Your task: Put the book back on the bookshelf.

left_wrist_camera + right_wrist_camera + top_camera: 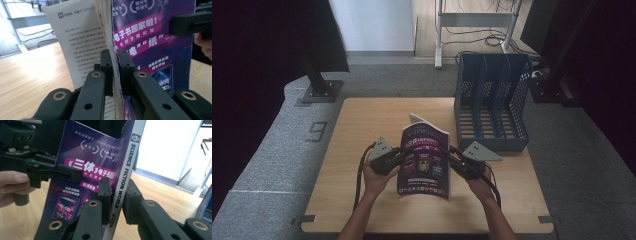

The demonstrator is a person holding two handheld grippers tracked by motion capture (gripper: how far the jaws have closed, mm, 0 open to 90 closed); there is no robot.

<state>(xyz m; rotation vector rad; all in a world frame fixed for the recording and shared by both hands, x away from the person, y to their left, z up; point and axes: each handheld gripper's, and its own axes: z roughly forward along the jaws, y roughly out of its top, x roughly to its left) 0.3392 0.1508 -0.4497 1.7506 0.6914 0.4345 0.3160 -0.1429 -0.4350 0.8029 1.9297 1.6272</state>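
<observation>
**Magazine held upright between two grippers**

A purple-covered magazine (424, 160) stands upright above the wooden bench (357, 145), near its front-middle, just left of a blue file rack (492, 100) that sits at the bench's far right corner. The left gripper (398, 156) clamps the magazine's open page edge: in the left gripper view its jaws are nearly together, pressing the stack of pages from both sides, while one white printed page (75, 42) fans away to the left. The right gripper (457, 157) takes the opposite edge; in the right gripper view its jaws pinch the white spine (122, 177) that reads "SCIENCE FICTION WORLD". Each gripper rests in one of the person's hands, which come in from the bench's near side. The magazine's lower edge hangs close over the bench; whether it touches cannot be told.
</observation>
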